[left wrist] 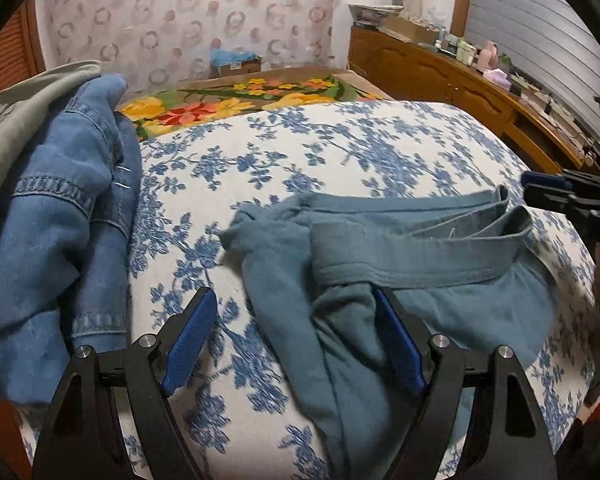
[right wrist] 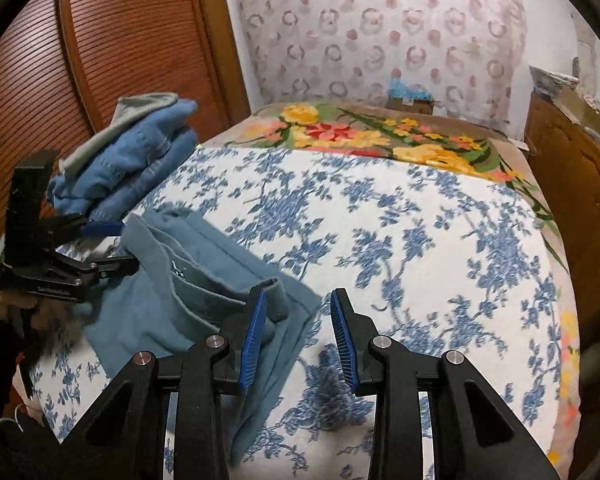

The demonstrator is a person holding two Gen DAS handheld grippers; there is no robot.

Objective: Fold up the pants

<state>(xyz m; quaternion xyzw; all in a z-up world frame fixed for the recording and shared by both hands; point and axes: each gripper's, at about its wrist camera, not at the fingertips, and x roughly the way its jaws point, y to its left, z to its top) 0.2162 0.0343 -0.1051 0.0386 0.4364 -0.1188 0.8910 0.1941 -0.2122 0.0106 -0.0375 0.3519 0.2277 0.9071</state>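
Left wrist view: teal pants (left wrist: 400, 272) lying partly folded, bunched on the bed (left wrist: 340, 152).
Left hand-held gripper (left wrist: 296, 344) spreading wide, right hand-held gripper (right wrist: 298, 340) gaping empty; final folds seemingly remaining.

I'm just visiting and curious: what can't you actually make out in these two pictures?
- Teal pants: legs run under the left gripper, left wrist view.
- Dresser clutter: too small, both views.
- Denim pile: cut off by the left edge.
- Person: only a hand shows, right wrist view.
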